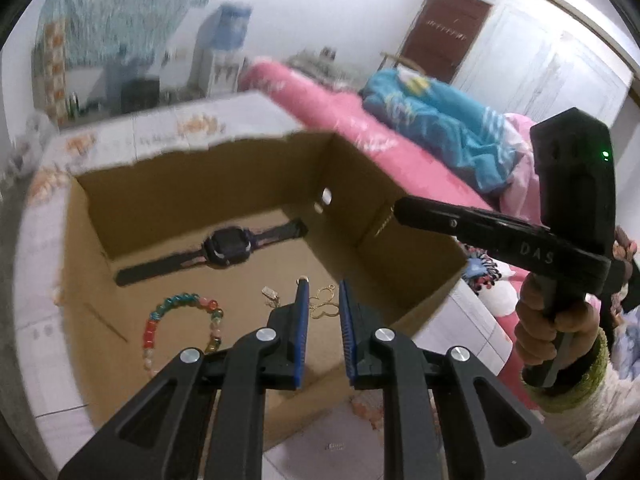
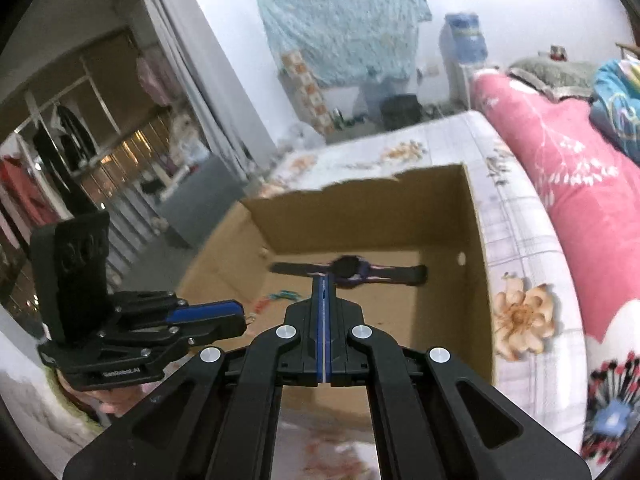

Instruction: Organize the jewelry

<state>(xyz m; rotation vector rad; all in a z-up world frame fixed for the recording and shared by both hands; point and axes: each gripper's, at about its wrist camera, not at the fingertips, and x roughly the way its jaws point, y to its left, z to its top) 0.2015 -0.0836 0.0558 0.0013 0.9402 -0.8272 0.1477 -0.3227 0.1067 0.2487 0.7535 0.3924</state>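
An open cardboard box stands on the patterned table. Inside lie a dark watch, a string of coloured beads and a thin gold necklace. My left gripper is open and empty, its tips just above the necklace inside the box. My right gripper is shut with nothing seen between its pads, held over the box's near side and pointing toward the watch. The left gripper also shows in the right wrist view, and the right gripper's body shows in the left wrist view.
The box sits on a white floral tablecloth. A pink bed with a blue blanket lies to the right. A water dispenser stands far behind. A wardrobe is at the left.
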